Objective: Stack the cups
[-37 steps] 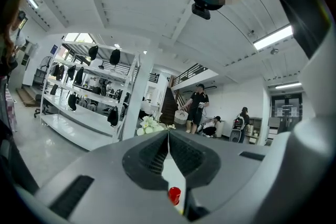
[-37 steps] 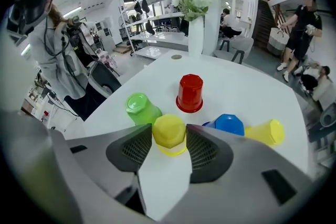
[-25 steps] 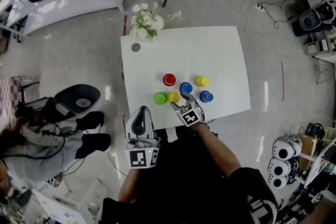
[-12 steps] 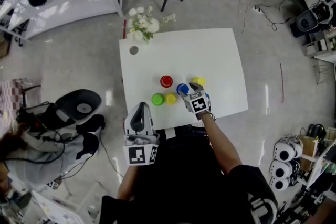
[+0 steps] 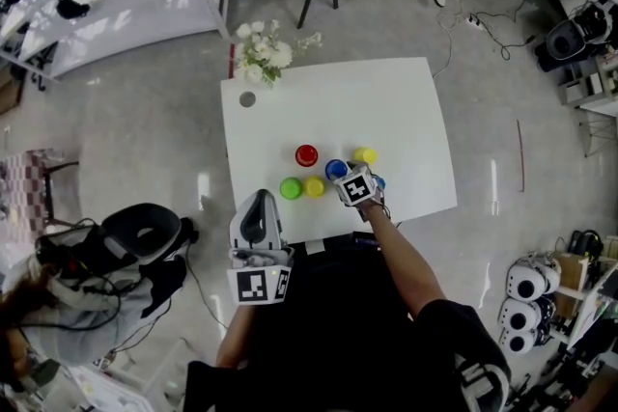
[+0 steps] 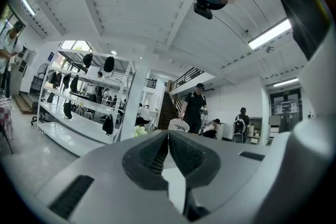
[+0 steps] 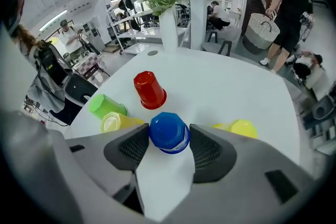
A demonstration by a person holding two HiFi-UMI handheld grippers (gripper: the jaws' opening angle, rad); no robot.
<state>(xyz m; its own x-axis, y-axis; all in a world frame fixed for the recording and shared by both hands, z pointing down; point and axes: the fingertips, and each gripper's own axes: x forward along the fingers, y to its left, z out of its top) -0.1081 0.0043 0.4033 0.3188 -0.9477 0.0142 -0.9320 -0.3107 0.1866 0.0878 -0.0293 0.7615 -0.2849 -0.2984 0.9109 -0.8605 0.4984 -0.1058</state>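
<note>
One cup gripped, neighbours close

Working outward: the right hand-held gripper [image 7: 169, 140] has its jaws closed onto the upturned blue cup [image 7: 168, 128], pads against both sides. The cup apparently stands on the worktop [image 7: 231, 86]. Well back from the blue cup, the left hand-held gripper [image 6: 168, 136] is shut on nothing and aimed upward.

Risks, as I judge them: the cup tapers, so a light squeeze could let it slide out on lifting. A sideways swing could clip the yellow cup [image 7: 118, 122] and green cup [image 7: 105, 106] just left of the blue cup, or the red cup [image 7: 149, 90] just beyond it.

A second ago the right hand-held gripper sat over the yellow cup. It has since shifted right to the blue cup, while the left hand-held gripper has stayed put.
</note>
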